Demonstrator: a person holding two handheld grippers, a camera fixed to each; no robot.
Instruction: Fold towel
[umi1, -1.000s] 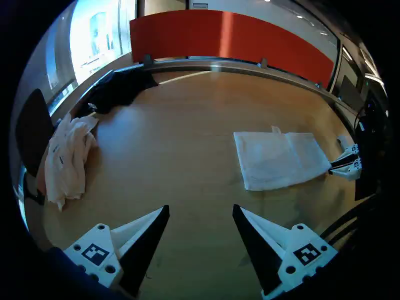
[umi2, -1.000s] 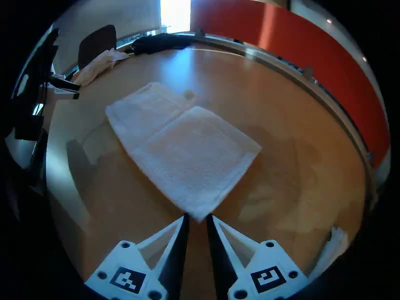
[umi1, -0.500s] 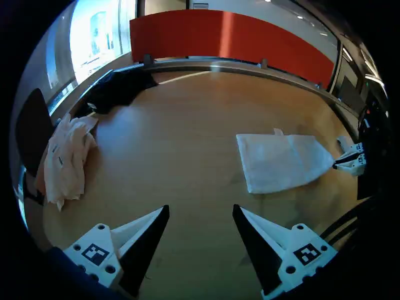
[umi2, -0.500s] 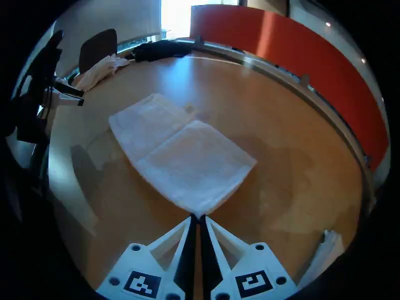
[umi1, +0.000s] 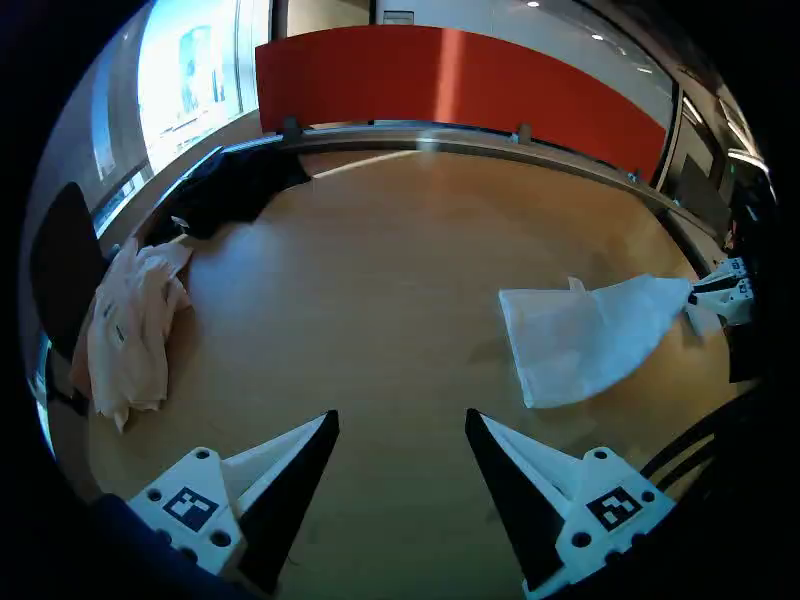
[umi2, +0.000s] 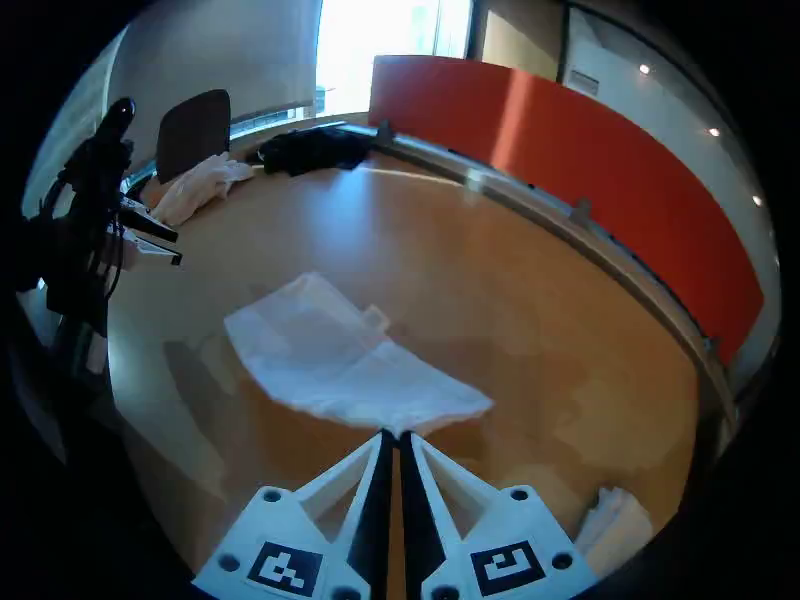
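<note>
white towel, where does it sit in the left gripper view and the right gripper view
Left gripper view: white towel right of centre, one corner raised by the right gripper at the edge.
Right gripper view: towel mid-frame, just above its shut fingers.
Shared landmark: red panel behind the table.

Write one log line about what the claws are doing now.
step: fold towel | right claw: shut on towel corner, corner raised off table | left claw: open, empty, apart from towel
</note>
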